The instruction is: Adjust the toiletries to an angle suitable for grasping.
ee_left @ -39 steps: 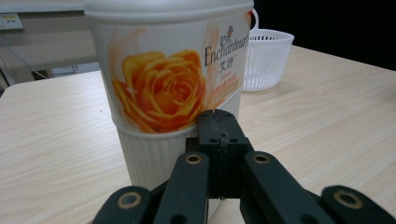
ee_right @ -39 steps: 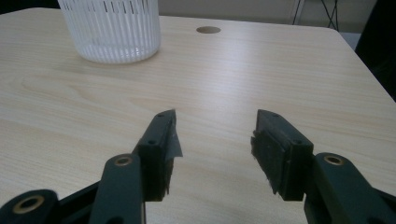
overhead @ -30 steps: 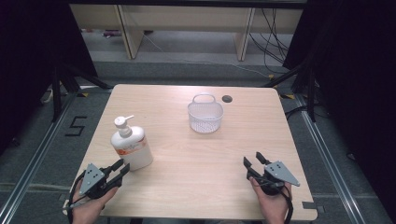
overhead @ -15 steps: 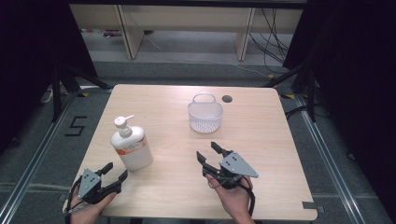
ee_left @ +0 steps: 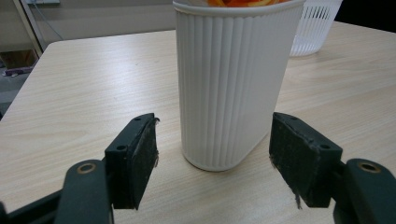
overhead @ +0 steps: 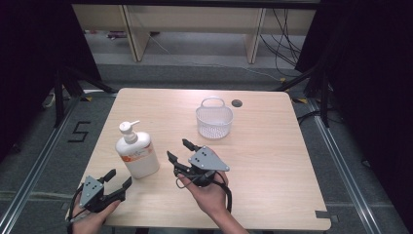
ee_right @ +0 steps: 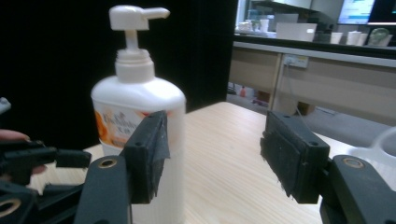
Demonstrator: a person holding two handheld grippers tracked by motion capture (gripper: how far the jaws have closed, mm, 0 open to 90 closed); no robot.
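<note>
surface (overhead: 272,161): pale wood, spans the middle of the high view; carries bottle and basket well apart, leaving free working room at centre and right.

pump bottle (overhead: 136,152): white, ribbed body, orange label, upright at lower left of the high view; stands free on the wood, nothing pressing on it. Seen close in the left gripper view (ee_left: 233,84), centre frame, just beyond the pads. Seen in the right gripper view (ee_right: 135,116), left of frame, partly behind the left jaw. Pump head turned toward the right of that view. Contents hidden by the opaque wall.

basket (overhead: 214,119): white, slotted wall, hoop handle, upper centre of the high view, near the far edge; looks empty through the slots. Likely the place for the bottle, judging by the layout.

right gripper (overhead: 187,157): centre bottom of the high view, held above the wood, pointing toward the bottle's side. Jaws apart, having just widened, nothing between the pads. Placed so, probably, for a side grasp on the bottle.

left gripper (overhead: 119,180): lower left corner of the high view, just short of the bottle. Jaws wide apart, having just spread, bottle ahead of the gap but untouched. Reads as a released hold, bottle left standing for the other hand.

small dark hole (overhead: 237,103): in the wood beside the basket, upper centre.
</note>
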